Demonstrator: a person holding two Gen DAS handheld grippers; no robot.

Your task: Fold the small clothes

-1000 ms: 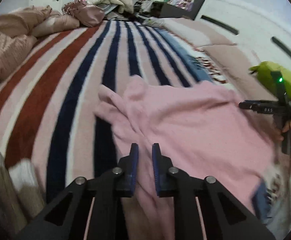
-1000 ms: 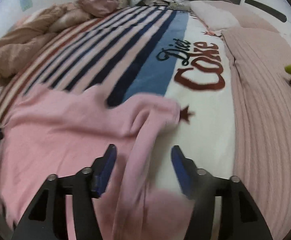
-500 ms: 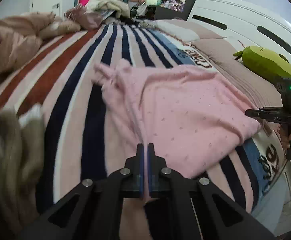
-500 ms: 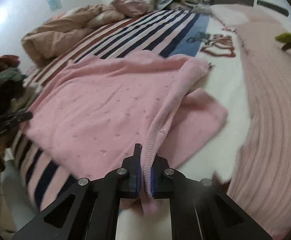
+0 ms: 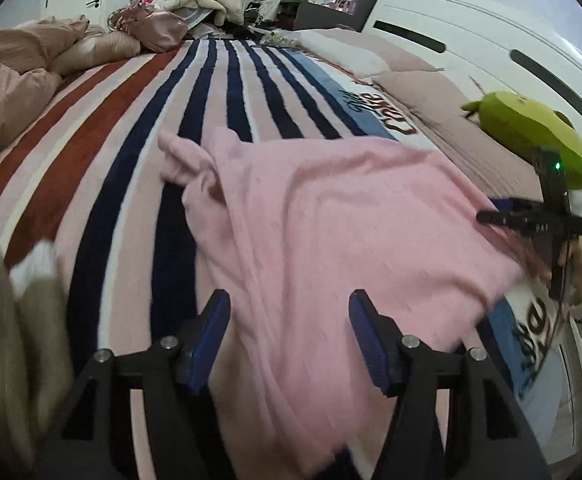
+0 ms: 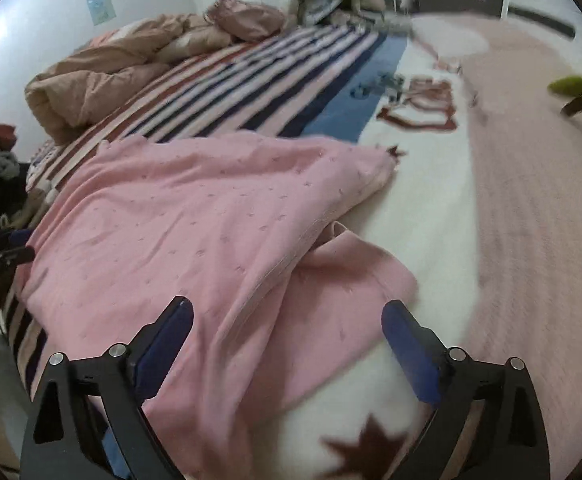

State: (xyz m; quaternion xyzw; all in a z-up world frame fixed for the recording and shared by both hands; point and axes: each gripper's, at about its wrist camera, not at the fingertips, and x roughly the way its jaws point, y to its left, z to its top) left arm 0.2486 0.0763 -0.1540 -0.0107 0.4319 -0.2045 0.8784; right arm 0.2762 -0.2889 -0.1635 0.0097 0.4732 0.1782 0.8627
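1. My left tongs (image 5: 289, 334): jaws apart and opening; the near edge of the pink garment (image 5: 331, 240) lies between the blue pads, which do not press on it.
2. My right tongs (image 6: 287, 344): jaws wide and opening; the garment's near fold (image 6: 331, 292) lies between the pads, untouched by either.
3. Pink garment: spread on the striped blanket (image 5: 103, 152) that covers the bed, one layer lapped over another on its right side; a bunched corner (image 5: 187, 156) points away from me.
4. Blanket lettering (image 6: 423, 108): on the white panel beyond the garment's far right corner.
5. Ribbed pink cover (image 6: 531, 220): to the right of the garment, past the white panel.
6. Green plush toy (image 5: 531, 136): well to the right of the garment, against the white headboard (image 5: 471, 32).
7. Tan duvet (image 6: 103, 80): heaped beyond the garment's far left, at the bed's edge.
8. In the left view, the other handset (image 5: 543, 216) and the hand (image 5: 579, 264) that holds it sit just beside the garment's right edge.
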